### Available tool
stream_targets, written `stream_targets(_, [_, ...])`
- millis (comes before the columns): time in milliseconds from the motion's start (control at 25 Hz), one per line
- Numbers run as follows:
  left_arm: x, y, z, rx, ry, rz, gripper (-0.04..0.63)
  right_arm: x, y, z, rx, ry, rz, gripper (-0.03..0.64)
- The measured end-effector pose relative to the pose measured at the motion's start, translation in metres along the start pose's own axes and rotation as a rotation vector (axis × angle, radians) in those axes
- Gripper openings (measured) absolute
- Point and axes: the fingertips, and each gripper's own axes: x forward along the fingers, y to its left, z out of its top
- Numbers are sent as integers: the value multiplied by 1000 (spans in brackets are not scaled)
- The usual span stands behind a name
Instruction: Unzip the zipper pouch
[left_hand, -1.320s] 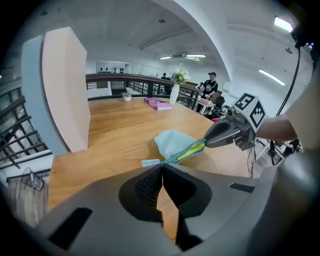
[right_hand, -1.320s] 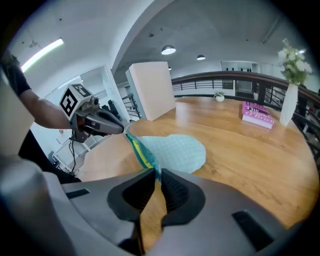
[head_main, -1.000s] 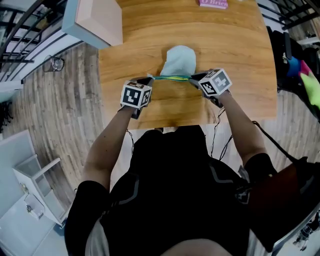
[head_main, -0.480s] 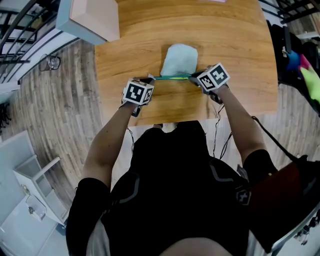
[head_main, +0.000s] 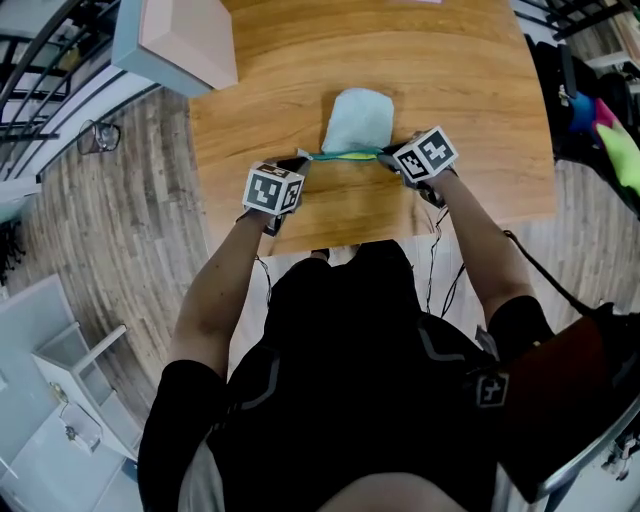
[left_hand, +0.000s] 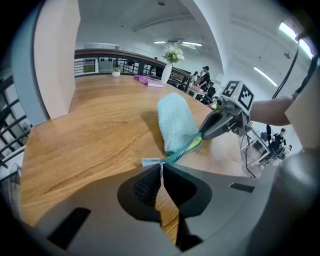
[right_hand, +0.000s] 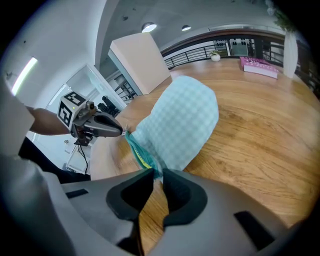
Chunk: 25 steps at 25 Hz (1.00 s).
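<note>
Zipper pouch (head_main: 358, 118) lies flat on the tabletop (head_main: 470, 70), about mid-width and nearer the person's edge. It is pale blue-green check fabric. The zipper (head_main: 345, 154) runs along its near side, teal tape with some yellow showing at it. Can't tell how far the zip is open.

Left tongs (head_main: 301, 159): clamped tight, no gap, on the small pale tab (left_hand: 149, 161) at the zipper's left end.

Right tongs (head_main: 386, 155): narrow, pinching the pouch's corner at the zipper's right end. The jaws have just been opening a touch. The fabric corner sits between them and fills the gap.

Zipper is drawn straight between the two tongs.

Diff vs one second ago:
- Both tongs are on the same two ends of the zipper, and the span looks the same.
- Pouch outline differs. It was skewed, with a pointed lower-left corner. It now reads rounder and squarer to the zip line.
- Right tongs' marker cube sits slightly closer to the pouch.
- Pink book (right_hand: 258, 66) at the tabletop's far edge was clear in the head view and is now all but off the top of it. The view itself has shifted.
- Pale blue box (head_main: 180, 40) at the far-left corner is at the same spot on the tabletop.

Vs half a second ago: practically identical.
</note>
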Motion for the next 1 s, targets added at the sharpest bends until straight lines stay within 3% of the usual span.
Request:
stream_targets(160, [-15, -1, 10, 23, -46, 2, 36, -10, 4, 3, -12, -18, -23, 105])
stream_targets(280, [-37, -6, 24, 18, -131, -30, 66, -27, 10, 12, 2, -61, -29, 151])
stream_targets(400, [-72, 2, 42, 48, -225, 15, 66, -48, 21, 32, -3, -127, -34, 153])
stream_targets(560, [-122, 7, 78, 55, -430, 114, 64, -94, 37, 56, -12, -245, 1, 120])
stream_targets(640, [-146, 9, 99, 54, -506, 131, 64, -120, 40, 72, -34, -309, -23, 117])
stream_targets(800, [-189, 6, 130, 75, -615, 157, 64, -169, 49, 105, -32, -469, -62, 109])
stream_targets(1000, [-232, -5, 160, 40, -714, 175, 63, -225, 72, 132, -43, -644, -79, 84])
